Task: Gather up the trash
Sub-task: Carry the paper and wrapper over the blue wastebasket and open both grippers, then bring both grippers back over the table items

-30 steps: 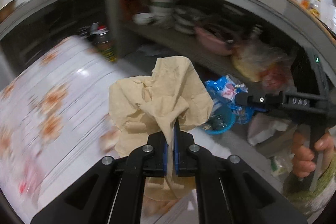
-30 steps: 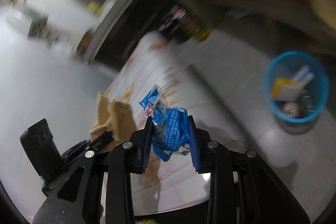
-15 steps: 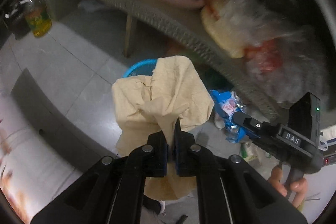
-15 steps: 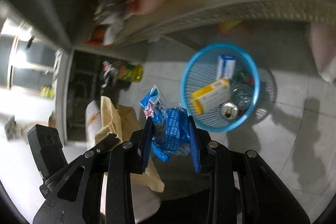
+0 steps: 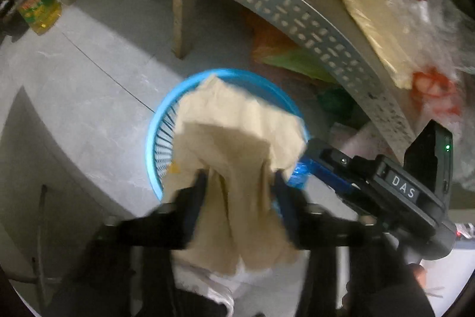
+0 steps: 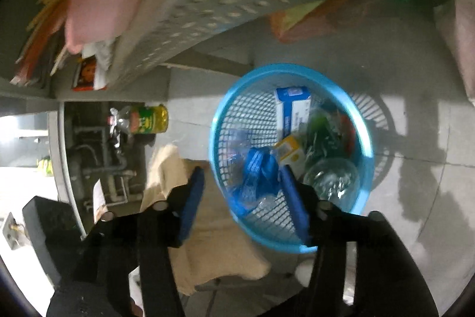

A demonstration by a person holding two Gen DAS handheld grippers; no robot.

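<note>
A blue mesh basket (image 5: 154,138) (image 6: 363,135) stands on the grey floor under a shelf. My left gripper (image 5: 240,183) is open above its near rim; the crumpled tan paper (image 5: 237,144) hangs loose between the spread fingers, over the basket. My right gripper (image 6: 242,183) is open over the basket; the blue plastic wrapper (image 6: 256,171) lies free between its fingers, inside the basket. The tan paper also shows in the right wrist view (image 6: 213,242). The right gripper shows in the left wrist view (image 5: 320,156).
The basket holds a blue-white box (image 6: 292,109), a yellow box (image 6: 289,150), a can (image 6: 331,177) and green trash. A perforated grey shelf (image 5: 297,11) overhangs it. An oil bottle (image 5: 38,8) stands on the floor at left.
Both grippers moved down over the basket and opened. The tan paper and the blue wrapper are let go and dropping into the basket.
</note>
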